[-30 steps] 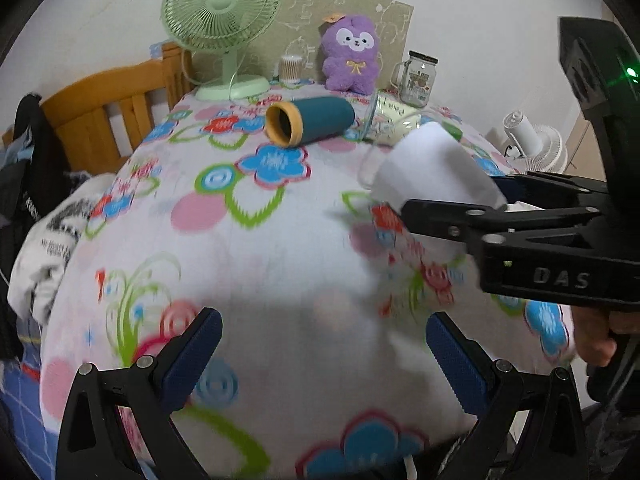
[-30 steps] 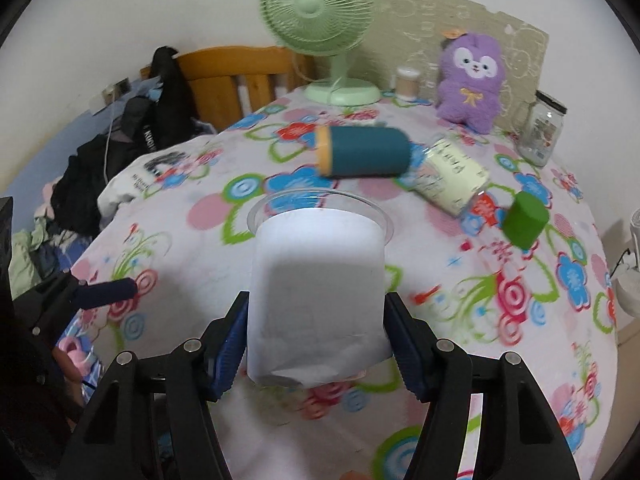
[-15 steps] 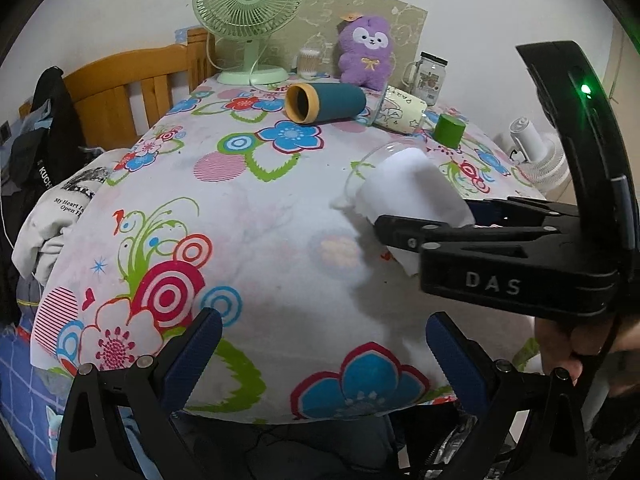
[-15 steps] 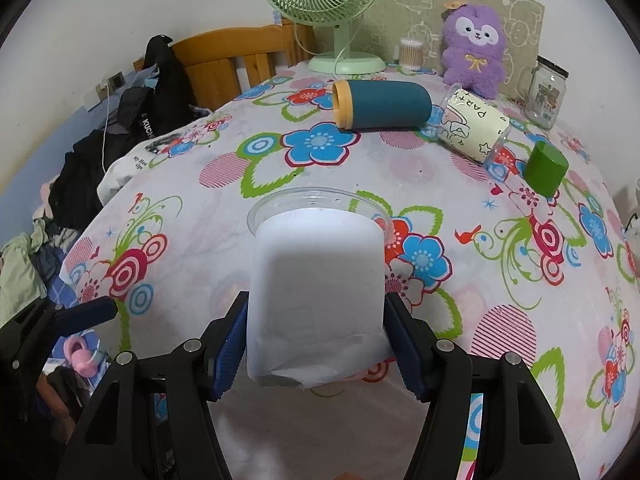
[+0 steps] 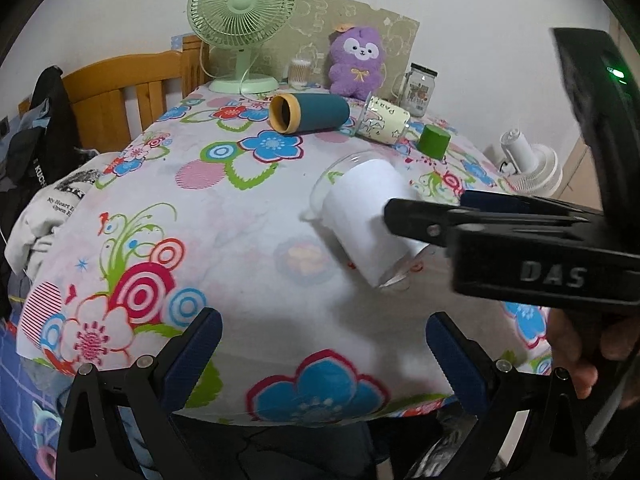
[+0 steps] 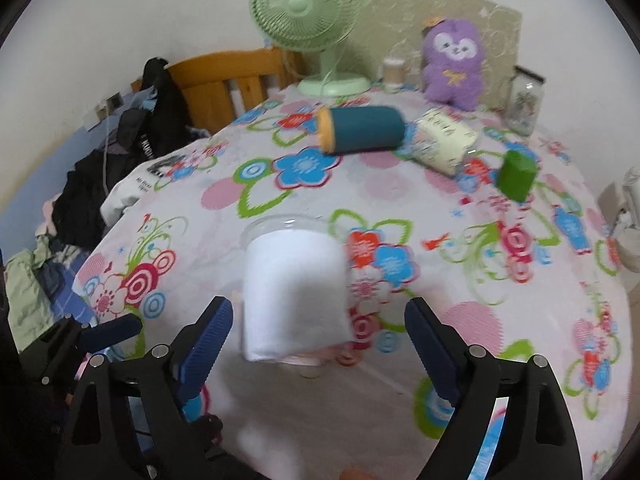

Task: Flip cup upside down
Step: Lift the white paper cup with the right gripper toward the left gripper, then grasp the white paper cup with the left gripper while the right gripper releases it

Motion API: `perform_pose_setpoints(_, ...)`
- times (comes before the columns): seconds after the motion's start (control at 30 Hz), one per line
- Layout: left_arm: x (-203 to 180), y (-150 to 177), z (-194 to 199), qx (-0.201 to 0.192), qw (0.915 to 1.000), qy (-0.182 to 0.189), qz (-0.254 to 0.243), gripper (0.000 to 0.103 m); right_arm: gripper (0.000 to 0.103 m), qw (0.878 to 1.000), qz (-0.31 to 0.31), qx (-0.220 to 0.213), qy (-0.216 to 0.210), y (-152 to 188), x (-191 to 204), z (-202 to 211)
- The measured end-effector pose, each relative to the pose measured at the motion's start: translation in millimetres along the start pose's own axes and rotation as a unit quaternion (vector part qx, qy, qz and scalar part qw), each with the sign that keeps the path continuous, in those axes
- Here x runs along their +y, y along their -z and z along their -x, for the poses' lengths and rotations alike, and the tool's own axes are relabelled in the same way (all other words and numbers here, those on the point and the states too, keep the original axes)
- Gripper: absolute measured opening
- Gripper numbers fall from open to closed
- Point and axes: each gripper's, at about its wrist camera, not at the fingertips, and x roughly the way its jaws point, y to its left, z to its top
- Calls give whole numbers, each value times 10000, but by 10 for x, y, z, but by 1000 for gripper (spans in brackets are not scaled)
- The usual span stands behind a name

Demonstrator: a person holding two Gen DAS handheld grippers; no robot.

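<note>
A clear cup with a white paper liner (image 6: 294,292) lies tilted on the flowered tablecloth (image 6: 460,320), mouth pointing away from me; it also shows in the left wrist view (image 5: 368,222). My right gripper (image 6: 318,334) is open, its blue pads on either side of the cup and apart from it. In the left wrist view the right gripper's fingers (image 5: 416,220) reach to the cup from the right. My left gripper (image 5: 320,346) is open and empty over the table's near edge.
Farther back lie a teal tumbler (image 5: 308,114), a printed cup (image 5: 384,120) and a green cup (image 5: 434,142). A green fan (image 5: 242,20), purple plush (image 5: 358,62) and glass jar (image 5: 420,88) stand at the back. A wooden chair (image 5: 120,96) with clothes is left.
My right gripper has opened and let go of the white-lined cup, which now rests tilted on the cloth. The left gripper stays open and has shifted a little.
</note>
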Motion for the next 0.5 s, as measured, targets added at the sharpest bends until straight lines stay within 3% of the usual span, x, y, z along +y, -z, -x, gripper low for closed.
perform_pose_setpoints(0.33, -331, -148, -142, -232, 9996, -19, 188, 103, 90, 9964, -511, -645, 187, 66, -468, 637)
perform_pose_setpoints(0.5, -449, -296, -321, -244, 9990, -264, 270, 103, 91, 9926, -836, -817, 326, 169, -771, 827)
